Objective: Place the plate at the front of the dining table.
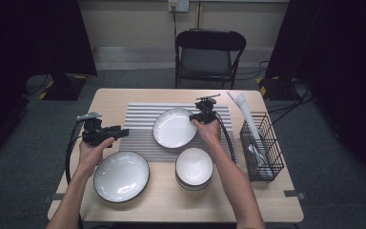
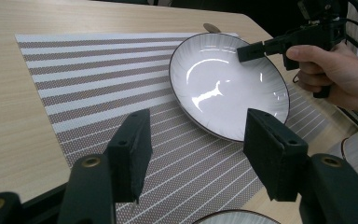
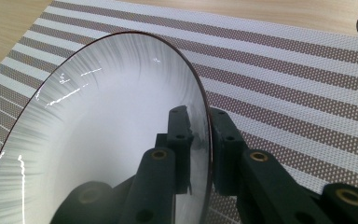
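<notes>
Bench (image 1: 124, 98) covered mid by striped mat (image 1: 138, 136). White plate (image 1: 174, 128) tilted on mat, right rim pinched by right tongs (image 1: 196, 119), forearm stretched forward. Left tongs (image 2: 193, 147) held wide, left of plate, above mat. No writing readable.

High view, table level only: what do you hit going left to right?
Left tool → large plate on bare table → tilted plate held over the striped mat → right tool clamped on its rim → wire basket.
</notes>
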A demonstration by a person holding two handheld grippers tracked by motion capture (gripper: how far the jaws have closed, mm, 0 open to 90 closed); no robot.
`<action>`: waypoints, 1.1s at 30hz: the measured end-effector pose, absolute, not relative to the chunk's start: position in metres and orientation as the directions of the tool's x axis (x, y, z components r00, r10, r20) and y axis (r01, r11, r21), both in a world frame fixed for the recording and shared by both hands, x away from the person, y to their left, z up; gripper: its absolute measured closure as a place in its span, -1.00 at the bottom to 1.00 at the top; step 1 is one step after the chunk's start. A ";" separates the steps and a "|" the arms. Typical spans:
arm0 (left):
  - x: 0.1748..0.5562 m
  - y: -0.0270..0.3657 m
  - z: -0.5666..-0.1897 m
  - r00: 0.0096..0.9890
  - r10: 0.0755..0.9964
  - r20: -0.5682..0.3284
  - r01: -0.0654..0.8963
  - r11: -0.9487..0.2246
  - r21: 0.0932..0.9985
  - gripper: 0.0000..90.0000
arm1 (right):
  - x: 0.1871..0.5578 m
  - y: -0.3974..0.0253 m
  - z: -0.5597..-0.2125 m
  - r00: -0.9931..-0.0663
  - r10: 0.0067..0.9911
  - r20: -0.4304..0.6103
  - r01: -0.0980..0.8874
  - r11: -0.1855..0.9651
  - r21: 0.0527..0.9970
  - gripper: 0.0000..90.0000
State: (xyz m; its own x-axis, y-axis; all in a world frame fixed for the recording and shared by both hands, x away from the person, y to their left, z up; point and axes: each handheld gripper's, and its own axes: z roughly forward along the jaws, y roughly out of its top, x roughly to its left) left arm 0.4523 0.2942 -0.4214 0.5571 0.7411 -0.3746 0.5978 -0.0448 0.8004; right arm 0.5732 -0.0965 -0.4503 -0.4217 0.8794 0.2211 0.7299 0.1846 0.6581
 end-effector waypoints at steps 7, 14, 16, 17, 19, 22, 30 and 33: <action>0.452 0.294 -0.422 0.557 0.741 -0.375 0.604 -0.051 0.795 -0.07 | 0.574 -0.098 -0.454 -0.407 0.893 0.192 0.745 0.203 0.635 0.78; 0.451 0.297 -0.425 0.548 0.745 -0.381 0.605 -0.039 0.795 -0.07 | 0.574 -0.099 -0.462 -0.403 0.902 0.155 0.756 0.233 0.611 0.67; 0.451 0.299 -0.429 0.543 0.747 -0.383 0.610 -0.038 0.792 -0.07 | 0.574 -0.100 -0.464 -0.398 0.906 0.147 0.758 0.234 0.609 0.66; 0.450 0.300 -0.431 0.539 0.747 -0.388 0.612 -0.032 0.790 -0.07 | 0.574 -0.100 -0.464 -0.394 0.905 0.160 0.759 0.222 0.612 0.63; 0.450 0.302 -0.433 0.531 0.754 -0.387 0.620 -0.035 0.784 -0.07 | 0.573 -0.099 -0.463 -0.399 0.904 0.153 0.755 0.229 0.615 0.64; 0.449 0.304 -0.432 0.529 0.760 -0.377 0.616 -0.039 0.787 -0.05 | 0.571 -0.101 -0.460 -0.407 0.902 0.144 0.748 0.238 0.620 0.67; 0.444 0.306 -0.433 0.525 0.771 -0.360 0.608 -0.043 0.793 -0.07 | 0.561 -0.112 -0.450 -0.443 0.882 0.157 0.704 0.234 0.671 0.70; 0.442 0.305 -0.437 0.525 0.774 -0.354 0.615 -0.057 0.787 -0.07 | 0.556 -0.113 -0.451 -0.456 0.874 0.165 0.703 0.240 0.670 0.63</action>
